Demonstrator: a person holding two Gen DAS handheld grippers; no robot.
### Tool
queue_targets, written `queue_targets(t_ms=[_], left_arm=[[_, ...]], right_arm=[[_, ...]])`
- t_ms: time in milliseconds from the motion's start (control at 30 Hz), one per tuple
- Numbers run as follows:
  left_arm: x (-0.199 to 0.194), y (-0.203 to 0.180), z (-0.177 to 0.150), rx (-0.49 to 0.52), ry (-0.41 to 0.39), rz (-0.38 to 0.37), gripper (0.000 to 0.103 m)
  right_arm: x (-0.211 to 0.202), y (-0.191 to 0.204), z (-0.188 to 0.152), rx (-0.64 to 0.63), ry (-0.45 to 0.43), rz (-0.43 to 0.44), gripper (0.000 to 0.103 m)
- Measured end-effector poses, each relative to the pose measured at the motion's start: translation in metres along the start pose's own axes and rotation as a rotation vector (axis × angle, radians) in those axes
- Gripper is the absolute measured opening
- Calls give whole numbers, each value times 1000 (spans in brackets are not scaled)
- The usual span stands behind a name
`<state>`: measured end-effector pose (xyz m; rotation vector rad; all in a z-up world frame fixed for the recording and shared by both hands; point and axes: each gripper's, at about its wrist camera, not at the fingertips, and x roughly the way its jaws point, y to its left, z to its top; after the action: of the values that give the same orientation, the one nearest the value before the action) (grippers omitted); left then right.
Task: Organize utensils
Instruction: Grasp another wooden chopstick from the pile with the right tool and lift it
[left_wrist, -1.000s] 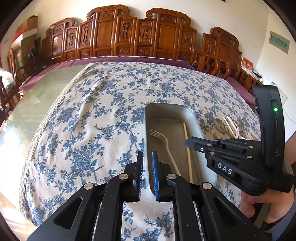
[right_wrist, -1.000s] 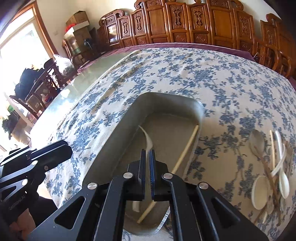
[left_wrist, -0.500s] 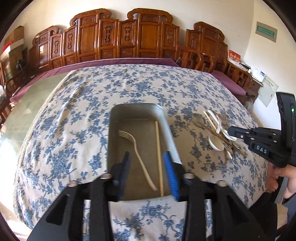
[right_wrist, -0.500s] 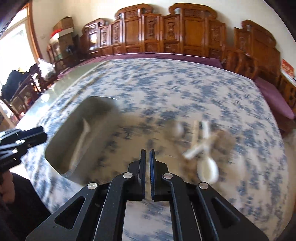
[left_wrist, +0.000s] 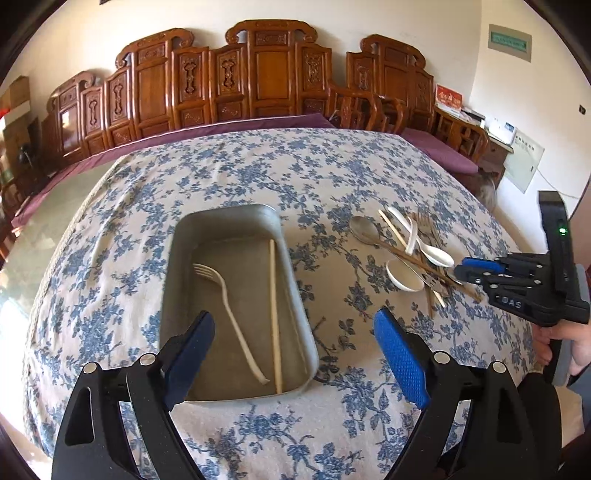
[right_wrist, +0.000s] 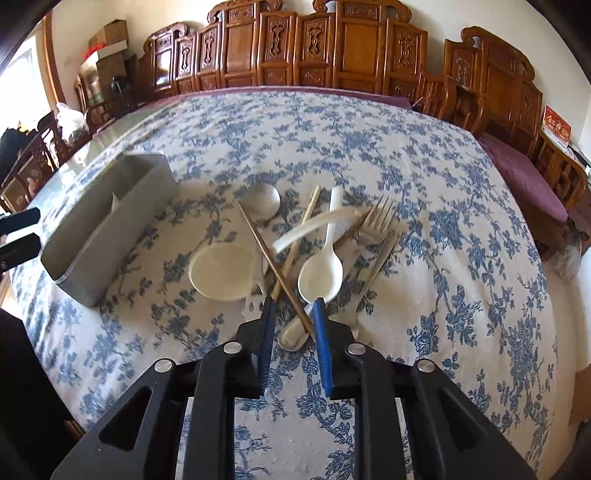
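A grey metal tray (left_wrist: 225, 211) sits mid-table with a white fork (left_wrist: 229, 306) and a pale chopstick (left_wrist: 273, 314) lying in it. My left gripper (left_wrist: 293, 325) hovers over the tray's near right corner, jaws opening wide, nothing between them. To the right lies a pile of utensils: white spoon (right_wrist: 319, 275), round white ladle bowl (right_wrist: 221, 271), metal spoon (right_wrist: 262, 201), metal fork (right_wrist: 376, 218) and a brown chopstick (right_wrist: 273, 266). My right gripper (right_wrist: 293, 306) is low over the pile's near end, jaws opening. The brown chopstick's tip lies between them, unpressed.
A blue-flowered cloth (left_wrist: 258, 166) covers the table, with bare glass (left_wrist: 44, 206) at its left side. Carved wooden chairs (left_wrist: 269, 74) line the far edge. A hand (left_wrist: 576, 343) holds the right gripper (left_wrist: 461, 271). The tray's outer wall (right_wrist: 110, 240) stands left of the pile.
Both grippers were shut and have opened, the left wide, the right a little. The right swung from over the tray to the utensil pile. The left shifted right along the tray.
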<state>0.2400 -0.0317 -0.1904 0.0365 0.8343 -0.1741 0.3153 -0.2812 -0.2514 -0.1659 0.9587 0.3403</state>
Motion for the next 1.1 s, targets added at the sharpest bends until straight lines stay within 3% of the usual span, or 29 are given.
queue_targets(t_ms=[533, 767, 900, 1100], left_arm=[[12, -37, -9, 64, 35, -22, 84], [18, -39, -12, 61, 50, -12, 84], [19, -39, -14, 52, 47, -16, 84], [19, -42, -14, 55, 52, 7, 84]], right_arm=[[28, 4, -3, -93, 87, 1, 23], [17, 7, -7, -99, 82, 36, 0], [10, 10, -10, -108, 108, 53, 0], [5, 8, -9, -106, 57, 37, 1]])
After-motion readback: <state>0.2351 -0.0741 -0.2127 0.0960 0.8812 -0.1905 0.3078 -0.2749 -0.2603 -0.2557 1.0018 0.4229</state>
